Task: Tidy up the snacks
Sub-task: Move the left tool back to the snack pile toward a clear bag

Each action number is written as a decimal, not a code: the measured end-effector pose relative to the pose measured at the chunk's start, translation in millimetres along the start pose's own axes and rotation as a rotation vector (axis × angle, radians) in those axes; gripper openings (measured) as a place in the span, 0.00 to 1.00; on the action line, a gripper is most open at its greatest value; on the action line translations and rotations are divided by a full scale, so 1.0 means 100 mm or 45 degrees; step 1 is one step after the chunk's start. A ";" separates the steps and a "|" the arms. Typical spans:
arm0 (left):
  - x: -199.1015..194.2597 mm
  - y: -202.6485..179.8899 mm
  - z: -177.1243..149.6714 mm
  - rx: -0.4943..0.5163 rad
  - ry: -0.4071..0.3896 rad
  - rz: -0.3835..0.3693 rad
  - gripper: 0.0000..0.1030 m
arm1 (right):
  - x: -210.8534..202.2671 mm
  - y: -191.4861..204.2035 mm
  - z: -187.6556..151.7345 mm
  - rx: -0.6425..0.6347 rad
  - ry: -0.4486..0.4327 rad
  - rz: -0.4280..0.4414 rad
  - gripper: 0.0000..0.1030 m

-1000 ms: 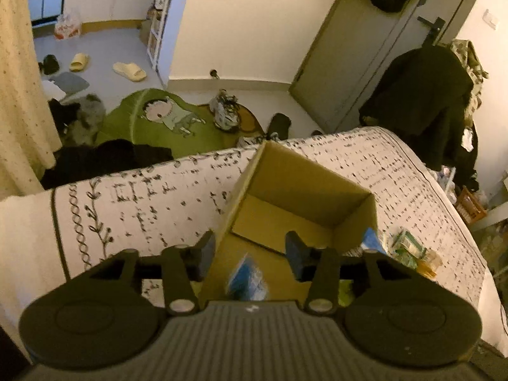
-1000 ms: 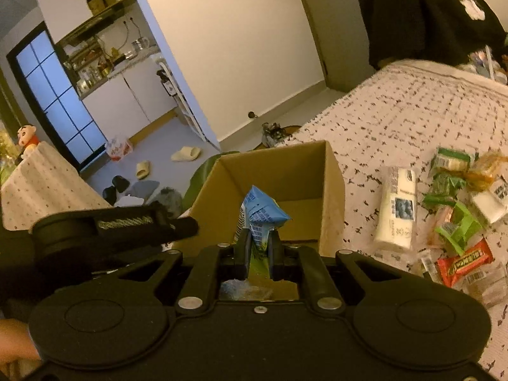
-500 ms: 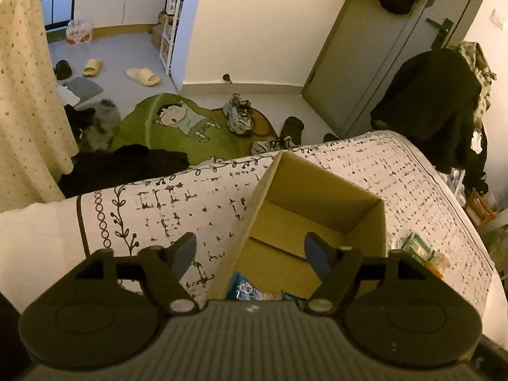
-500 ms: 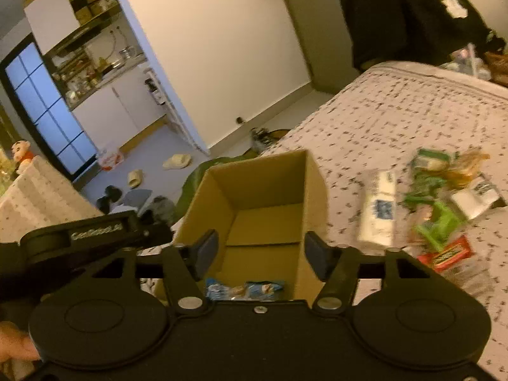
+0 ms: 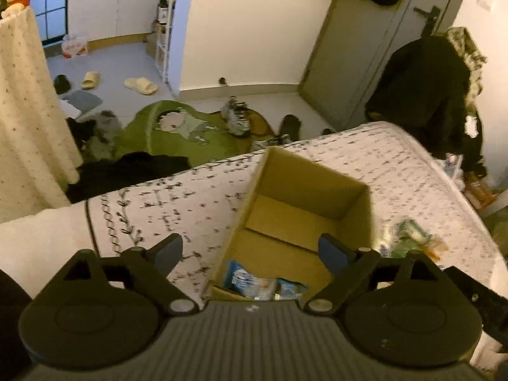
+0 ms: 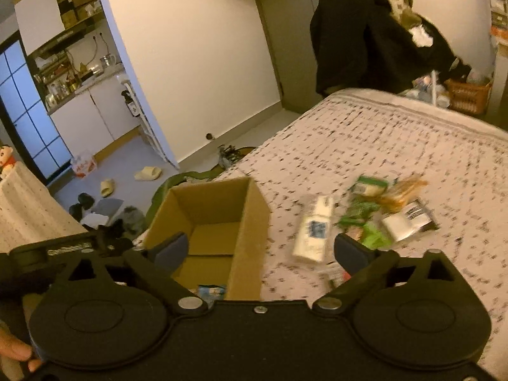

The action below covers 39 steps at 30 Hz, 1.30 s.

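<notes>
An open cardboard box (image 5: 304, 197) (image 6: 250, 222) stands on the patterned bedspread. Blue snack packets (image 5: 260, 282) (image 6: 211, 290) lie on its floor at the near end. My left gripper (image 5: 250, 250) hovers over the box's near edge, its jaws opening with nothing between the pads. My right gripper (image 6: 261, 249) hangs above the box's right wall, jaws also opening and empty. To the right of the box lies a pile of loose snacks (image 6: 381, 212) (image 5: 409, 238), with a white packet (image 6: 314, 231) nearest the box. The left gripper's body (image 6: 63, 247) shows at the right wrist view's left edge.
The bed's edge (image 5: 95, 209) drops off just left of the box, towards a green rug (image 5: 177, 133), shoes and dark clothes on the floor. A dark coat (image 6: 365, 31) hangs beyond the bed's far end. A person's hand (image 6: 16, 352) shows at the lower left.
The right gripper let go of the blue packet, which now lies in the box. Both grippers opened wide and rose. The right view has swung right, towards the snack pile.
</notes>
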State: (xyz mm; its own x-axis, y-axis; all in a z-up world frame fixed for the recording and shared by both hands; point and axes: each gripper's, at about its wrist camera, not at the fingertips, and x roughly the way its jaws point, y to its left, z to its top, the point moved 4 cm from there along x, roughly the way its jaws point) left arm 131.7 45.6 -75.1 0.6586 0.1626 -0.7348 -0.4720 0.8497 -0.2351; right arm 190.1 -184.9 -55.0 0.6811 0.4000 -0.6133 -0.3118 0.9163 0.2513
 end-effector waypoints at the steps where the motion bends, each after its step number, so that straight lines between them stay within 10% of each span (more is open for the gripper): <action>1: -0.02 -0.02 0.00 0.005 -0.005 0.000 0.96 | -0.03 -0.04 0.02 0.000 0.001 0.003 1.00; 39: -0.32 -0.94 -0.22 0.167 -0.016 -0.192 0.99 | -0.37 -1.11 0.19 0.053 -0.062 -0.109 1.00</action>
State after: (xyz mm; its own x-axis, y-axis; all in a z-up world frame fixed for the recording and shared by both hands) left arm 141.6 -50.3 -43.3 0.7237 0.0337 -0.6892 -0.2872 0.9229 -0.2564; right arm 212.5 -300.7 -45.6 0.7360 0.3198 -0.5967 -0.2242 0.9468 0.2309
